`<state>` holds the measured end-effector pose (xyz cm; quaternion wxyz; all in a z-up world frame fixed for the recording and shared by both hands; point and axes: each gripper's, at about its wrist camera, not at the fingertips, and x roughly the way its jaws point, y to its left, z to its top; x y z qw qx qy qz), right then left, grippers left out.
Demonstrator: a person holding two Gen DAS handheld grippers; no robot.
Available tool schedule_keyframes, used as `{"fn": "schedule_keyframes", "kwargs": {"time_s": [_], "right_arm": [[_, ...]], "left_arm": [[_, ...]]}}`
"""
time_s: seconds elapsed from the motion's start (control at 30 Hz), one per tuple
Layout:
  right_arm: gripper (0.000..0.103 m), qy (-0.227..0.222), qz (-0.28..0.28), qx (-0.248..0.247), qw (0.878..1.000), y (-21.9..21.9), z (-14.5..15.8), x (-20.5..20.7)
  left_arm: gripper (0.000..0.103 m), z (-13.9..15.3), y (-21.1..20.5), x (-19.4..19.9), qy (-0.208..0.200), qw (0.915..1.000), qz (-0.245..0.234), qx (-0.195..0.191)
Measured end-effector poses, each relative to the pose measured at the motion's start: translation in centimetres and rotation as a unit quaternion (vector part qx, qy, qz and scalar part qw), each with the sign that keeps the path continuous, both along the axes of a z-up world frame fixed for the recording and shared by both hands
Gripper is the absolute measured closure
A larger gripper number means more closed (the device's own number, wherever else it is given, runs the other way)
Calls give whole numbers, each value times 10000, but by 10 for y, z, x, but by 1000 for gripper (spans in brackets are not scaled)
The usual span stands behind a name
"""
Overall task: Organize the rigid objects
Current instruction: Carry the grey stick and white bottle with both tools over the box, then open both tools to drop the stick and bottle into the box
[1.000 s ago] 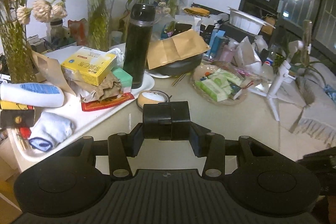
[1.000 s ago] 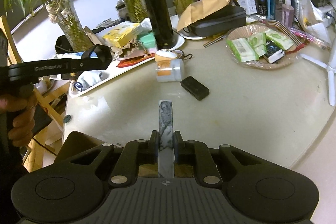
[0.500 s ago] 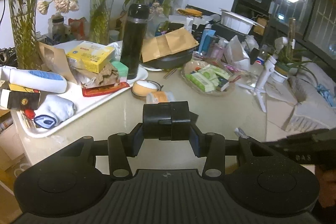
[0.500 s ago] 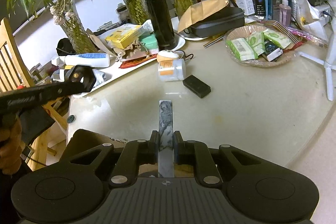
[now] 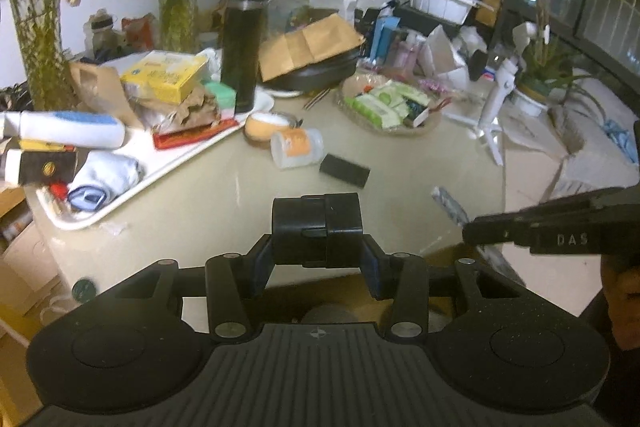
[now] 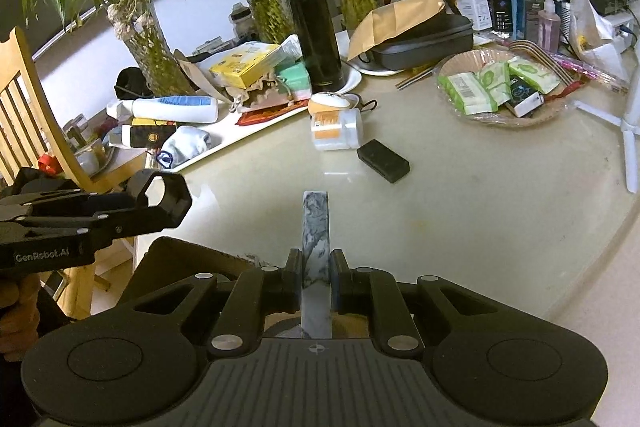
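Observation:
My left gripper (image 5: 317,257) is shut on a black box (image 5: 317,229), held above the near table edge; it also shows in the right wrist view (image 6: 162,197). My right gripper (image 6: 316,279) is shut on a grey marbled flat strip (image 6: 316,227) that points forward over the table; the strip's tip shows in the left wrist view (image 5: 448,203). On the table lie a white jar with an orange label (image 6: 336,129), on its side, and a small black case (image 6: 383,161).
A white tray (image 6: 256,131) at left holds a black flask (image 6: 314,31), a yellow box (image 6: 244,65), a tube and a sock. A woven basket (image 6: 500,117) of packets sits at right. Vases, a dark pouch under a brown envelope and a wooden chair (image 6: 24,115) surround.
My left gripper has pulled back from the table with the black box, so more of the table shows. My right gripper with the strip has hardly moved.

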<state>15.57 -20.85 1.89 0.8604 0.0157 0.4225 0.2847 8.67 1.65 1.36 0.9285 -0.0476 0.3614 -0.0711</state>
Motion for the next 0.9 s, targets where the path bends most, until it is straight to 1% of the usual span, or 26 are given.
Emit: {"fn": "schedule_keyframes", "kwargs": {"time_s": [0.1,0.23,0.43,0.53,0.6,0.67,0.7,0.73,0.83,0.9], "right_arm": [[86,4,-30,-15,10000,-1,0,-2],[86,13,-25,0,10000,0,0,-5],[86,48,15,-71,10000,3,-2,-11],[86,243,-48,124,9996,1,-4,-10],[86,237,-49,98,9997,2,-4,-11],[86,243,-31,63,9997,3,-5,-11],[86,265,-27,55,9996,3,-6,-11],[86,268,-27,44,9996,3,-6,-11],[86,290,-37,62,9996,3,-6,-11],[86,317,-49,12,9995,4,-8,-11]], "left_arm": [[59,-3,2,-8,235,9997,-4,-26],[59,-10,-1,-17,591,9981,-137,-136],[59,-24,-11,-24,1074,9942,-39,98],[59,-30,-13,-24,1310,9913,-15,115],[58,-32,-12,-23,1417,9898,7,140],[56,-33,-11,-21,1477,9888,79,172],[51,-33,-10,-21,1497,9885,113,150],[48,-33,-9,-21,1470,9890,133,97],[48,-29,-9,-22,1319,9912,102,27],[48,-29,-13,-22,1258,9920,71,112]]}}
